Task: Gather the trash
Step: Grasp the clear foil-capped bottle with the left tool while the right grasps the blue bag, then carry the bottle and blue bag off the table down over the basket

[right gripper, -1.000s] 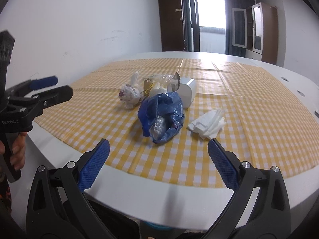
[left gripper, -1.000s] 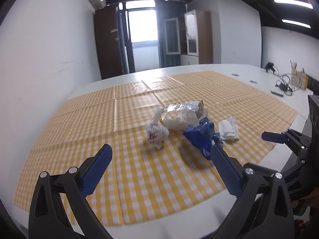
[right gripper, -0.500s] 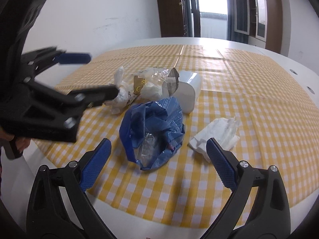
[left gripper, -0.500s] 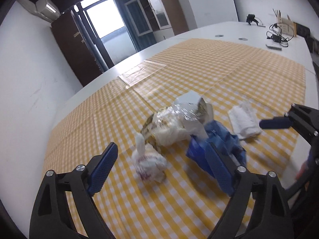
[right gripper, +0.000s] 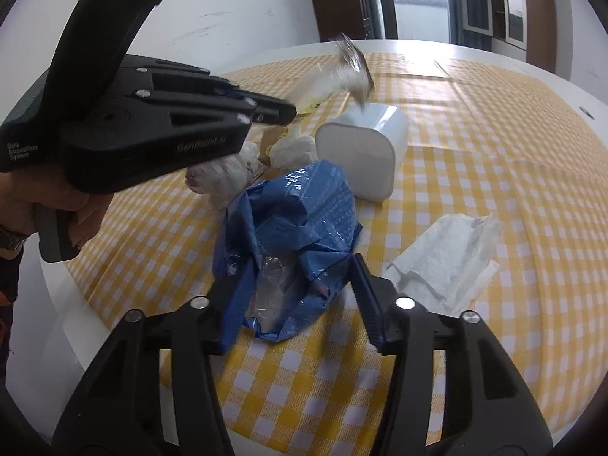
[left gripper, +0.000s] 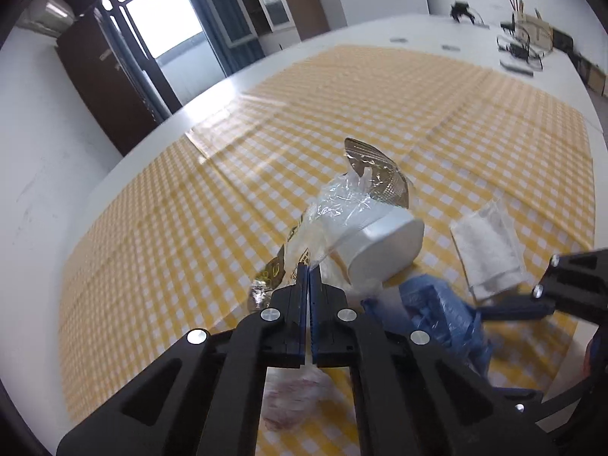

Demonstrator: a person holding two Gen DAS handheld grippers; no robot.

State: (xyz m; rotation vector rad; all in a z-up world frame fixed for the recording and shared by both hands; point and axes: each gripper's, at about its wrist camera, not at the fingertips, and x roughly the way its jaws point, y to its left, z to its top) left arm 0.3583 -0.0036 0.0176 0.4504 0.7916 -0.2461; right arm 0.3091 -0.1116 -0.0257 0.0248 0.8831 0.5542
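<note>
Up close from the left wrist view: left gripper point(left gripper: 307, 277) pinched shut on the edge of a crinkled clear-and-foil plastic wrapper point(left gripper: 353, 205), lifted above the yellow-and-white checked tablecloth point(left gripper: 190, 209). Just beside that wrapper, on its right, a white rounded plastic tub point(left gripper: 383, 247) lying on its side, mouth turned away here. Below the closed fingers, blurred, a crumpled white tissue wad with reddish stains point(left gripper: 288, 399); right of the tub, a flat white napkin in a clear sleeve point(left gripper: 488, 247) and part of a crumpled blue plastic bag point(left gripper: 440, 311). Far back on the white table point(left gripper: 418, 26), a tangle of cables point(left gripper: 520, 47), seen only from this side. From the right wrist view, by contrast: the tub point(right gripper: 361, 155) mouth-on, open end facing the camera, interior plain white, contents impossible to make out. In front of the tub, the blue bag point(right gripper: 300, 220) gaping toward the lens with clear film inside. Right gripper point(right gripper: 292, 296) partly open, blue pads straddling the bag's near end, left pad against the plastic, right pad just beside it; not clamped. Left of the tub, the stained tissue point(right gripper: 224, 178) and the left gripper point(right gripper: 273, 112) holding the wrapper point(right gripper: 342, 64) aloft, blurred. Right of the bag, the napkin point(right gripper: 444, 258) flat on the cloth point(right gripper: 494, 133).
</note>
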